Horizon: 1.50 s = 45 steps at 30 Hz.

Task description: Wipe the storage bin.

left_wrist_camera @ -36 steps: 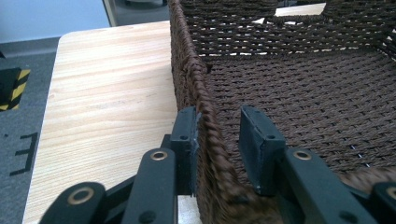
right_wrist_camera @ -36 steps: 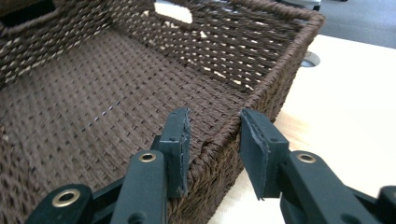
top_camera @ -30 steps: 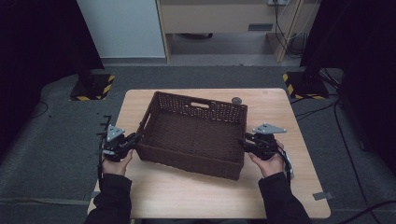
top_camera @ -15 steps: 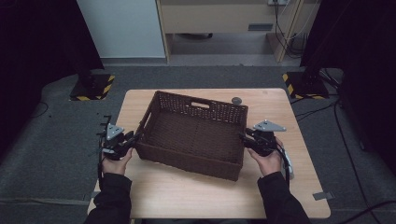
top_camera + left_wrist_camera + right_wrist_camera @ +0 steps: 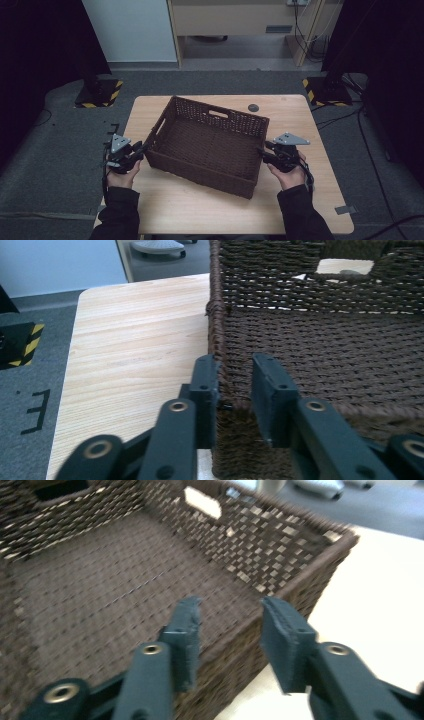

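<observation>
While the left gripper (image 5: 235, 400) straddles the wicker basket's (image 5: 210, 145) near wall low in frame, one pad touching and a gap beside the other, its jaws have just been closing. Blurred, the right gripper (image 5: 230, 645) has been opening, its jaws clear of the rim. The basket sits mid-table (image 5: 300, 115).
</observation>
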Motion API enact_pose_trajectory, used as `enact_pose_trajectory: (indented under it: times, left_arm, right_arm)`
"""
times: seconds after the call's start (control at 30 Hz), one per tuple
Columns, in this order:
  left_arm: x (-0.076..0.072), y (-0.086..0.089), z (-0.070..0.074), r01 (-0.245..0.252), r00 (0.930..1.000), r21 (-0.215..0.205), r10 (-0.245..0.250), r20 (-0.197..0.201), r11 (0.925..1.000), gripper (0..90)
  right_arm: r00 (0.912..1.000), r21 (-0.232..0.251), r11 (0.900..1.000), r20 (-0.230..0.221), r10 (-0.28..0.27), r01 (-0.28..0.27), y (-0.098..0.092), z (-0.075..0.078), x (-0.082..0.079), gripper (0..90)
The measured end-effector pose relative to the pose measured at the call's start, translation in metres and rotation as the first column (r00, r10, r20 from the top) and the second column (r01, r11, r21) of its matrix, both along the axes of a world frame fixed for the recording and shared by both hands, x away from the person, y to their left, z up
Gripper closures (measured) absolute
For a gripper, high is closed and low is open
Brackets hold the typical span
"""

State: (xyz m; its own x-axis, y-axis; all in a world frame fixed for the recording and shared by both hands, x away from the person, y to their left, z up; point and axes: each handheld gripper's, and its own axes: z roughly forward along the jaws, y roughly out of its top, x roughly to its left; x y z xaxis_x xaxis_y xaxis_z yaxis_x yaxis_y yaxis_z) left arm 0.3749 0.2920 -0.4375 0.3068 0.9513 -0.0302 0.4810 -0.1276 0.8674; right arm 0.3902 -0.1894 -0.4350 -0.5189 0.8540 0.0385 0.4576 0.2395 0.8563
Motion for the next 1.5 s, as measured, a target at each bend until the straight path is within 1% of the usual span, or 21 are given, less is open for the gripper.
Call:
enact_pose_trajectory:
  times: [0.13,0.17,0.2,0.27,0.33,0.43,0.47,0.53,0.63,0.7,0.77,0.83,0.93,0.97,1.0,1.07,1.17,1.2,1.3,1.37,1.5]
  left_arm:
    - [0.007,-0.002,-0.002,-0.011,0.9999,0.02,0.011,-0.007,0.9997,78.2]
    - [0.008,-0.002,-0.002,-0.016,0.9998,0.014,0.016,-0.007,0.9998,78.9]
    - [0.009,-0.002,-0.002,-0.019,0.9998,0.021,0.02,-0.005,0.9996,81.7]
    - [0.009,0.0,-0.003,-0.012,0.9999,0.009,0.012,-0.007,0.9999,82.1]
    - [0.01,0.0,-0.003,-0.012,0.9999,0.01,0.012,-0.005,0.9999,82.2]
    - [0.01,-0.002,-0.003,-0.017,0.9998,0.021,0.017,-0.004,0.9996,81.9]
    - [0.009,-0.002,-0.002,-0.02,0.9998,0.025,0.02,-0.006,0.9995,81.2]
    - [0.008,-0.001,-0.002,-0.031,0.9995,0.023,0.031,-0.003,0.9992,75.6]
    - [0.004,0.001,0.001,-0.034,0.9994,0.0,0.034,0.004,0.9994,66.8]
    - [0.0,0.002,0.004,-0.016,0.9998,-0.01,0.016,0.011,0.9998,66.3]
    - [-0.005,0.001,0.006,-0.002,0.9998,-0.016,0.002,0.02,0.9999,66.1]
    - [-0.008,-0.002,0.006,0.01,0.9998,-0.016,-0.009,0.019,0.9998,66.1]
    - [-0.01,-0.011,0.002,0.038,0.9993,-0.006,-0.038,0.005,0.9993,65.5]
    - [-0.01,-0.014,0.0,0.049,0.9988,-0.004,-0.049,0.002,0.9988,65.1]
    - [-0.009,-0.017,-0.001,0.049,0.9988,0.005,-0.049,0.001,0.9988,64.2]
    - [-0.009,-0.019,-0.001,0.036,0.9993,0.016,-0.036,0.013,0.9992,64.4]
    - [-0.006,-0.017,-0.002,0.029,0.9995,0.004,-0.029,0.013,0.9996,62.0]
    - [-0.004,-0.016,-0.002,0.025,0.9996,0.003,-0.025,0.012,0.9997,61.3]
    - [0.001,-0.017,-0.003,0.009,0.9999,0.014,-0.009,0.01,0.9999,60.9]
    - [0.002,-0.017,-0.003,0.003,1.0,0.012,-0.003,0.007,0.9999,60.6]
    - [-0.001,-0.017,-0.002,0.016,0.9999,0.005,-0.016,-0.005,0.9999,57.1]
  right_arm:
    - [0.9992,-0.004,1.0,0.027,-0.031,0.031,-0.001,-0.001,0.008,55.9]
    - [0.9991,-0.001,0.999,0.024,-0.036,0.036,-0.001,-0.001,0.011,55.8]
    - [0.9989,-0.003,0.999,0.021,-0.043,0.043,-0.002,-0.002,0.013,55.7]
    - [0.9983,-0.01,0.998,0.021,-0.055,0.055,-0.002,-0.005,0.016,55.2]
    - [0.9982,0.004,0.998,0.019,-0.056,0.056,-0.003,-0.007,0.019,55.3]
    - [0.9988,0.018,0.999,0.004,-0.048,0.048,-0.002,-0.008,0.02,59.9]
    - [0.9993,0.018,0.999,0.003,-0.039,0.038,-0.002,-0.008,0.019,61.0]
    - [0.9993,0.006,0.999,0.001,-0.038,0.038,-0.001,-0.008,0.017,62.8]
    - [0.9994,-0.005,0.999,-0.005,-0.035,0.035,0.0,-0.007,0.013,62.7]
    - [0.9996,-0.018,0.999,-0.005,-0.026,0.026,0.001,-0.005,0.008,62.3]
    - [0.9997,-0.008,1.0,-0.013,-0.019,0.019,0.0,-0.005,0.003,61.7]
    - [0.9997,0.002,1.0,-0.022,-0.009,0.009,-0.001,-0.004,-0.001,61.3]
    - [0.9998,0.004,1.0,-0.022,0.005,-0.005,-0.002,-0.003,-0.006,60.4]
    - [0.9996,0.0,1.0,-0.023,0.013,-0.013,-0.002,-0.002,-0.006,59.5]
    - [0.9998,-0.004,1.0,-0.012,0.013,-0.013,-0.003,-0.002,-0.006,56.7]
    - [0.9997,-0.006,1.0,0.025,-0.004,0.005,-0.005,-0.001,-0.004,50.9]
    - [0.9993,0.001,1.0,0.02,-0.031,0.031,-0.007,-0.004,0.003,48.7]
    - [0.9989,0.0,0.999,0.026,-0.039,0.039,-0.008,-0.005,0.006,48.7]
    - [0.9989,0.009,0.999,0.017,-0.045,0.045,-0.006,-0.008,0.012,48.9]
    - [0.9988,-0.005,0.999,0.014,-0.047,0.048,-0.003,-0.01,0.012,48.0]
    - [0.9986,0.002,0.999,0.005,-0.054,0.054,-0.004,-0.01,0.009,50.0]
